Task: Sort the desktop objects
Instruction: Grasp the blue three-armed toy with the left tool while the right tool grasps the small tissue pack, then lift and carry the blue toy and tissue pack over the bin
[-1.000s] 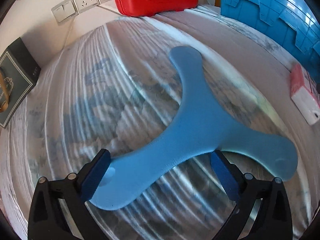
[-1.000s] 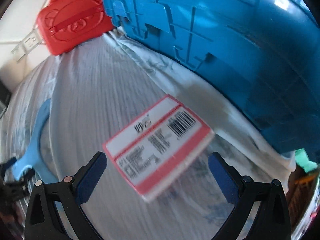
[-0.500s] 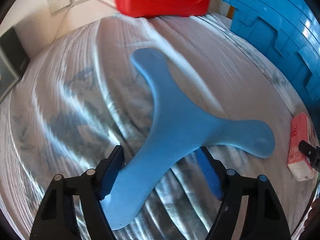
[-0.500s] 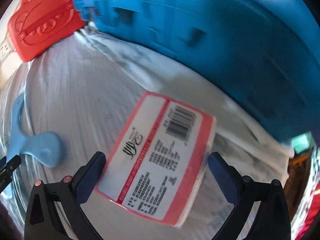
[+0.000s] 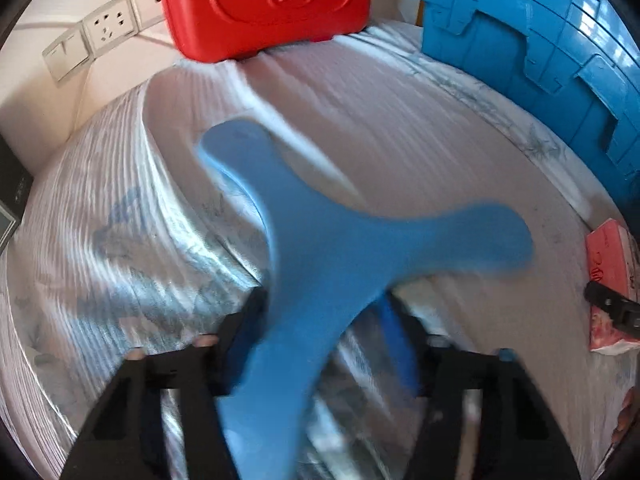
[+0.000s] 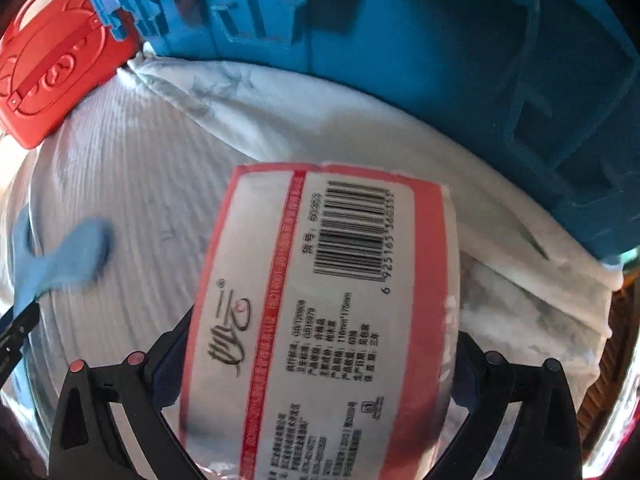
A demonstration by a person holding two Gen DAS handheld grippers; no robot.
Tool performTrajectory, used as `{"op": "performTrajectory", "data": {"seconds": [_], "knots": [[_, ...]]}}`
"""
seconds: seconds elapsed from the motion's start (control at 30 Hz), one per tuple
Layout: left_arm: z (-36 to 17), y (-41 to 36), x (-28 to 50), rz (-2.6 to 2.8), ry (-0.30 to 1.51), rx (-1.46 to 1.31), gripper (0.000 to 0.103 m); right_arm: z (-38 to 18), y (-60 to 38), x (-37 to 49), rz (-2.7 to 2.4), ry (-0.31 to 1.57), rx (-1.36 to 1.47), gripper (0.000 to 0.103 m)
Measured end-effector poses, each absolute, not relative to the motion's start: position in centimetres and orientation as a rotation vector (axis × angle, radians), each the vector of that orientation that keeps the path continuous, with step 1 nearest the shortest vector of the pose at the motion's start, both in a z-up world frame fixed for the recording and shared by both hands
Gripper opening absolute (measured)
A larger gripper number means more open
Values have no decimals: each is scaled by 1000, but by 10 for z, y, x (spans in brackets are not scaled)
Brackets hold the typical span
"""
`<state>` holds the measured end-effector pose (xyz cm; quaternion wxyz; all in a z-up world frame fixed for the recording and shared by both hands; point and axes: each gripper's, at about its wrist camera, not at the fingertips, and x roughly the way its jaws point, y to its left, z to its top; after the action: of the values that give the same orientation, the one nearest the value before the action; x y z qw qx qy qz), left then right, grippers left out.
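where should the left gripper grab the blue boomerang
On the near arm of the blue boomerang, coming from the near side along that arm. It is flat and narrow there, so the left gripper spans its width, as it does now.

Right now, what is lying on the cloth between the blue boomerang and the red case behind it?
Nothing. In the left wrist view, only bare striped cloth shows between the blue boomerang, held in the left gripper, and the red case.

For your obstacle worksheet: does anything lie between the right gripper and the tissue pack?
Nothing visible does. The tissue pack already sits between the right gripper's fingers, which press on both of its sides, over the cloth.
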<state>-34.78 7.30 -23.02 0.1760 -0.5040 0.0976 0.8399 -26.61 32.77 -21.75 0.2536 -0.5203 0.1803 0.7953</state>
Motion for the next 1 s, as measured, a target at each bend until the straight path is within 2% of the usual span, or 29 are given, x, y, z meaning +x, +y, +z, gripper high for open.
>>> {"op": "performTrajectory", "data": {"seconds": [0.03, 0.3, 0.53, 0.8, 1.0], "knots": [[-230, 75, -347, 2377, 280, -1426, 40, -219, 328, -265, 2160, 485, -1412, 94], [-205, 81, -328, 2476, 322, -1346, 39, -199, 305, -256, 2254, 333, -1407, 92], [-160, 82, -311, 2523, 276, -1245, 39, -146, 280, -248, 2400, 253, -1299, 92], [-83, 84, -280, 2605, 200, -1091, 39, -46, 256, -229, 2597, 132, -1113, 92], [-14, 106, -250, 2638, 131, -928, 39, 42, 272, -192, 2729, 95, -925, 92]]}}
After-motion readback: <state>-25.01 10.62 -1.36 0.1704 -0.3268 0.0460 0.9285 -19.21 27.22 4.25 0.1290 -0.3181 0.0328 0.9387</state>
